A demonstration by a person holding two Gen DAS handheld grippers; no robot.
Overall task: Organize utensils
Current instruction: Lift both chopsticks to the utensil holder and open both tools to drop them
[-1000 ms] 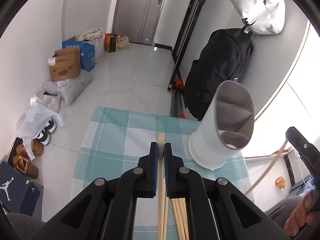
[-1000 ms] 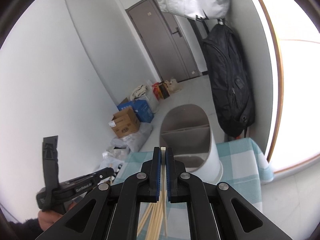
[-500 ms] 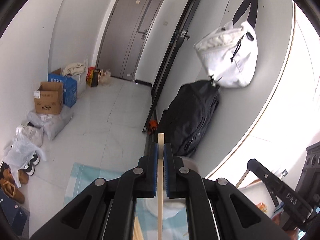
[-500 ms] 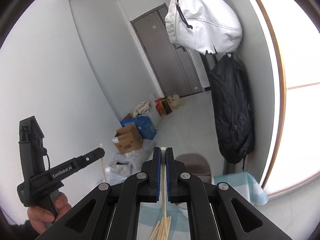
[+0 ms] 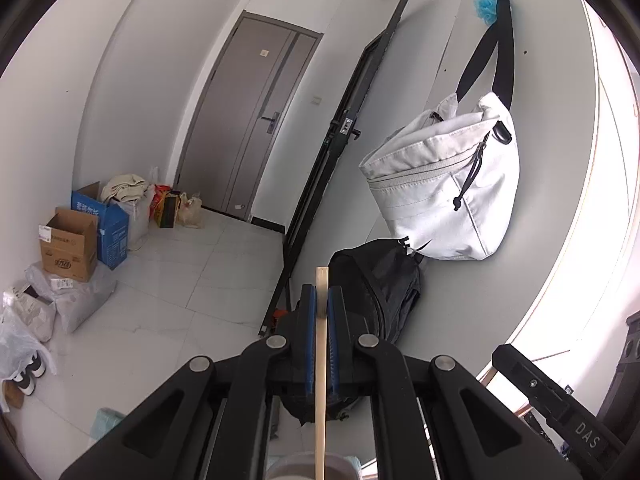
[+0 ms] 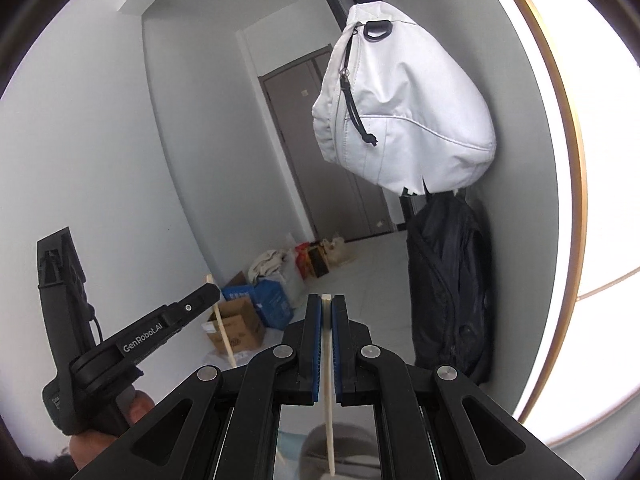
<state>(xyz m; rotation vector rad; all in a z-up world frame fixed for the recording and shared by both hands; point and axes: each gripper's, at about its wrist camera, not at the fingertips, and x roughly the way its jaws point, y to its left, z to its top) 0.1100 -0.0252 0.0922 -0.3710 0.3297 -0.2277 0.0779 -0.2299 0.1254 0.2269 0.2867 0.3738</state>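
Note:
My left gripper (image 5: 321, 300) is shut on a light wooden chopstick (image 5: 321, 376) that hangs down toward the rim of the grey utensil holder (image 5: 296, 468) at the bottom edge. My right gripper (image 6: 326, 308) is shut on a pale chopstick (image 6: 329, 400), whose lower tip hangs over the holder's opening (image 6: 352, 460). The left gripper (image 6: 200, 296) also shows in the right wrist view, raised at the left with its chopstick (image 6: 222, 332). The right gripper's body (image 5: 560, 404) shows at the lower right of the left wrist view.
A white bag (image 5: 444, 192) and a black backpack (image 5: 380, 288) hang on the wall ahead. Cardboard boxes (image 5: 70, 246) and bags lie on the floor by the grey door (image 5: 256, 128). A corner of the checked cloth (image 5: 104, 430) shows low left.
Both grippers have lifted and tilted upward with one chopstick each. The table, loose chopsticks and most of the holder have dropped out of view.

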